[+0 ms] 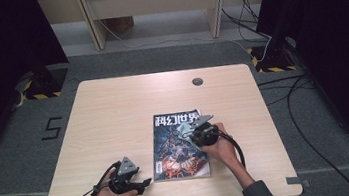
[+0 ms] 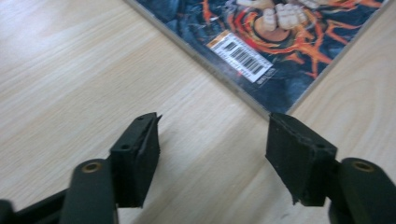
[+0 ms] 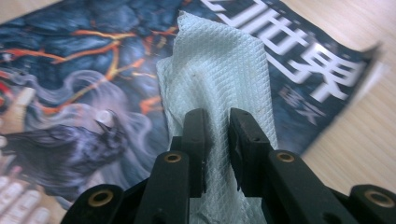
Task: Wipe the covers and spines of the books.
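**Right gripper view: tissue pinched over the magazine cover, wiping step in hand**

Right gripper view puts the right tool at the bottom centre of the frame, its two black jaws drawn close and clamped on a folded white tissue, which fans upward from the pads across the magazine. The cover's large white characters run off toward the upper right of that frame. High view shows the same tool over the upper right part of the magazine, which lies flat on the bench at lower centre.

The left tool stands with its jaws apart and nothing between them (bare bench wood under the gap), the magazine's barcode corner just beyond, in the upper right of its frame. High view places it at the lower left of the magazine, beside the near corner.

I judge the step to be wiping the cover. Next the tissue must stay pressed flat while dragged across; the free tool could pin the corner so the magazine does not slide.
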Motion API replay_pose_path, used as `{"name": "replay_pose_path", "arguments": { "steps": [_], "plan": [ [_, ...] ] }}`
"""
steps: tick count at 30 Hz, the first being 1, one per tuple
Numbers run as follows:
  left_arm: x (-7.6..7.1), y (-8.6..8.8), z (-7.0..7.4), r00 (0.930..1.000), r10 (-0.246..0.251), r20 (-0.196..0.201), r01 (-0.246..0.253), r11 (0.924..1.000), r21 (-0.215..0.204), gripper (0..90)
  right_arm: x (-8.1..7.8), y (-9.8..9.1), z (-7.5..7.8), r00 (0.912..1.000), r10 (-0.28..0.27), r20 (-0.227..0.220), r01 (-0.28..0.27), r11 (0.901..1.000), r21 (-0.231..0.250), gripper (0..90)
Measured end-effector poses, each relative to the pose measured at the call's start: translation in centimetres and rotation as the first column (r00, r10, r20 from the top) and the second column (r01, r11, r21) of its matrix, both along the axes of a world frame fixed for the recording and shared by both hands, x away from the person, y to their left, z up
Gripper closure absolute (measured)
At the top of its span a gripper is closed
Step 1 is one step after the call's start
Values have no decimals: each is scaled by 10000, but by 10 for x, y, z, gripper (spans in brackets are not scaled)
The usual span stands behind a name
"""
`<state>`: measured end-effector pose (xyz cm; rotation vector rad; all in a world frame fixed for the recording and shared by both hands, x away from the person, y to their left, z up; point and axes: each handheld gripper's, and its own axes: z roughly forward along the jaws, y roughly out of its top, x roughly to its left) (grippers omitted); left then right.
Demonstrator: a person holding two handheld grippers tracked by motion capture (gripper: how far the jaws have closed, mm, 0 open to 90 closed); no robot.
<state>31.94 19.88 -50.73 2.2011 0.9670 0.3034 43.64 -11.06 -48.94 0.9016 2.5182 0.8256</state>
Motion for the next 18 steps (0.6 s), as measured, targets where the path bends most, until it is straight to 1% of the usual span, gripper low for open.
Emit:
{"name": "replay_pose_path", "arguments": {
  "steps": [2, 4, 5, 7, 10, 12, 14, 18],
  "plan": [
    [0, 2, 0, 10000, 45, -30, -44, 9999, 93, 291, 1, -2, 0, 9998, -180, 19, 180, 9998, -66, 771],
    [1, 4, -1, 9999, 109, -51, -108, 9998, 191, 267, 3, -2, 0, 9998, -195, 61, 195, 9998, -94, 770],
    [2, 5, -1, 9997, 231, -59, -229, 9992, 340, 256, 3, -2, 1, 9997, -222, 51, 223, 9997, -125, 769],
    [3, 7, -1, 9992, 395, 31, -396, 9984, 394, 238, 3, -1, 1, 9998, -202, 47, 203, 9996, -208, 767],
    [4, 9, 0, 9990, 444, 21, -445, 9979, 461, 232, 1, 3, 1, 9997, -220, 69, 222, 9993, -299, 763],
    [3, 10, -1, 9988, 493, -20, -491, 9974, 519, 229, 0, 7, 1, 10000, -74, 30, 75, 9997, -244, 763],
    [3, 10, -2, 9990, 427, -117, -420, 9977, 541, 226, -3, 15, 1, 9998, 181, 19, -181, 9994, -312, 763],
    [3, 11, -2, 9986, 517, -104, -510, 9972, 554, 212, -8, 31, 1, 9982, 600, 3, -600, 9975, -373, 764]
  ]
}}
